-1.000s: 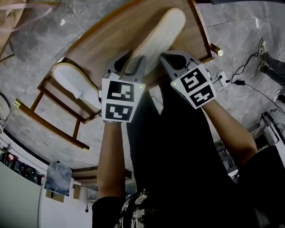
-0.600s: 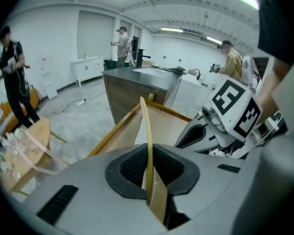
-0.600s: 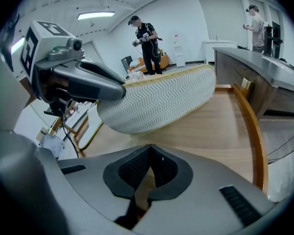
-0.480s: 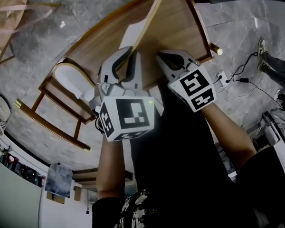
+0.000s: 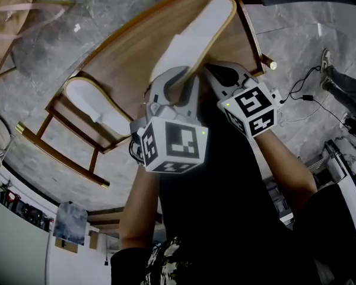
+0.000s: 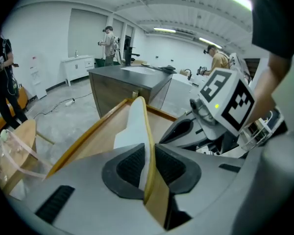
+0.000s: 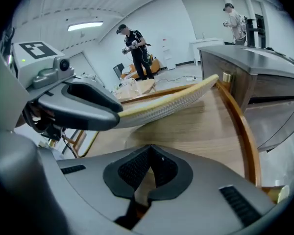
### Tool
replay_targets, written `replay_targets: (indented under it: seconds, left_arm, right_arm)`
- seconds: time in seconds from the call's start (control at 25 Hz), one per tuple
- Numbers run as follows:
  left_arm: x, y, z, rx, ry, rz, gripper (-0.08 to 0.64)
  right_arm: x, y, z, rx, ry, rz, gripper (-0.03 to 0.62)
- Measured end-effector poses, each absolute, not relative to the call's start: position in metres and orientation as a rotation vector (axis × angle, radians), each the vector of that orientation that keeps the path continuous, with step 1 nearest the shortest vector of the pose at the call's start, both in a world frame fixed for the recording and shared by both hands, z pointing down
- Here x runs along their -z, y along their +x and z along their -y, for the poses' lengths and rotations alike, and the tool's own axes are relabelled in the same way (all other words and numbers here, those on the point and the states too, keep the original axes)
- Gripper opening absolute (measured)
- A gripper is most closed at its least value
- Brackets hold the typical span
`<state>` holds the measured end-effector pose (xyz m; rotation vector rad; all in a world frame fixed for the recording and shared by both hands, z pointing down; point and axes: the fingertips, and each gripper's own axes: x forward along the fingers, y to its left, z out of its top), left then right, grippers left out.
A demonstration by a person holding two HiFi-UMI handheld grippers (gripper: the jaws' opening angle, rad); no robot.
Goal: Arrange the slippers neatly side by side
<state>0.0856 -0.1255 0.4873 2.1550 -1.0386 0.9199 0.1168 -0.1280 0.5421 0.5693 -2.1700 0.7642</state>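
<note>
In the head view my left gripper (image 5: 179, 79) lifts the slipper (image 5: 204, 31) by one end over the surface (image 5: 130, 52), probably to swing it toward its mate (image 5: 89, 100), well apart at lower left. In the left gripper view the fingers (image 6: 130, 163), just eased slightly, pinch its edge. In the right gripper view the right gripper (image 7: 149, 168) is closed and empty, near the raised rim (image 7: 242, 131).

Before you stands a wooden table (image 5: 127, 61) with a raised rim, on a grey stone floor (image 5: 95, 8). At its right lies what looks like a white power strip (image 5: 283, 94). In the left gripper view, people (image 6: 109, 44) stand beyond a dark counter (image 6: 130, 77).
</note>
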Motion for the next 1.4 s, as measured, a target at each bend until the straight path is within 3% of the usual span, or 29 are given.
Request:
replay_targets:
  seconds: [0.32,0.4,0.52,0.76,0.84,0.92,0.96,1.0,1.2,1.4]
  left_arm:
    - [-0.523,0.105,0.1,-0.91,2.08,0.943,0.06]
    - [-0.531,0.1,0.098,-0.907,2.05,0.958,0.023]
    - [-0.541,0.093,0.096,-0.878,1.993,0.963,0.023]
    - [-0.539,0.086,0.089,-0.527,1.743,1.044,0.02]
    - [-0.543,0.09,0.085,-0.471,1.687,1.061,0.111]
    - [-0.546,0.091,0.083,-0.463,1.657,1.088,0.121]
    - [-0.548,0.09,0.083,-0.464,1.644,1.106,0.121]
    - [-0.549,0.09,0.083,-0.463,1.63,1.119,0.121]
    - [-0.558,0.089,0.083,-0.46,1.581,1.141,0.121]
    - [-0.561,0.089,0.087,-0.47,1.565,1.179,0.106]
  right_arm:
    - [-0.551,0.123,0.123,-0.786,0.563,2.144,-0.009]
    - [-0.553,0.126,0.119,-0.787,0.556,2.133,-0.009]
    - [-0.549,0.13,0.115,-0.784,0.523,2.148,-0.008]
    - [-0.501,0.098,0.108,-0.599,0.052,2.398,-0.008]
    - [-0.491,0.086,0.11,-0.477,-0.115,2.432,-0.008]
    - [-0.49,0.074,0.117,-0.326,-0.268,2.422,-0.008]
    - [-0.491,0.069,0.12,-0.246,-0.344,2.399,0.025]
    - [-0.493,0.065,0.124,-0.17,-0.415,2.366,0.102]
    - [-0.514,0.056,0.137,0.127,-0.659,2.151,0.137]
    - [-0.545,0.061,0.134,0.01,-0.769,1.976,0.137]
